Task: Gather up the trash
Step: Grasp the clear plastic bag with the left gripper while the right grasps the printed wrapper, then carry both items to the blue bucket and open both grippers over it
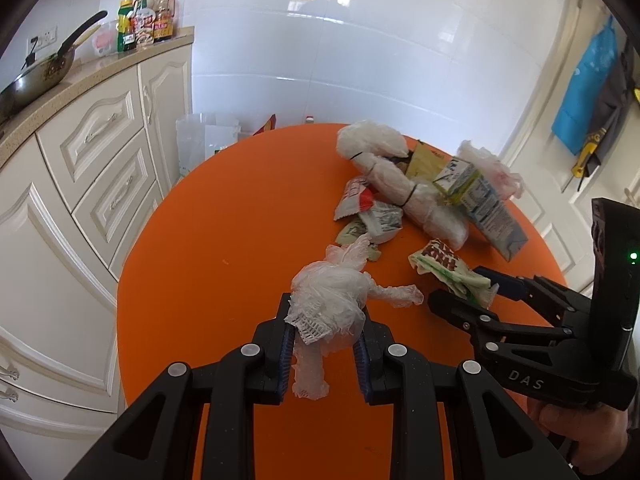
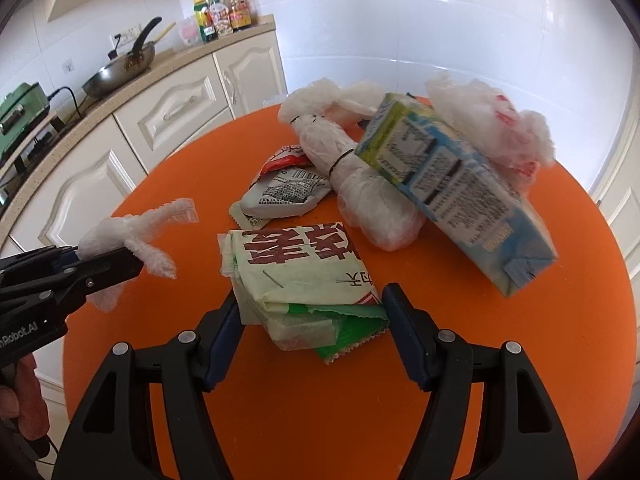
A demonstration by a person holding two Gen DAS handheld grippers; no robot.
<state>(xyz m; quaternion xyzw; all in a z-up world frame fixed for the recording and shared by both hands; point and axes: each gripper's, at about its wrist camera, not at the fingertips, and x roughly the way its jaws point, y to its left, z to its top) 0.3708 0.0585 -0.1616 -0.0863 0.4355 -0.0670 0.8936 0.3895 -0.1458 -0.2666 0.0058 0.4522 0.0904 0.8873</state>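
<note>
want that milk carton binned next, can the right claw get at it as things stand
Probably not yet. The right claw already straddles the green and white wrapper, so its jaws are taken up. The milk carton lies beyond, tilted on the tied plastic roll, with nothing on top; it looks reachable once the wrapper is dealt with.

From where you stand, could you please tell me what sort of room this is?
Most likely a home kitchen: a dark metal wok sits on the speckled beige countertop above cream panelled cabinets, with sauce and oil bottles grouped against the white tiled wall.
</note>
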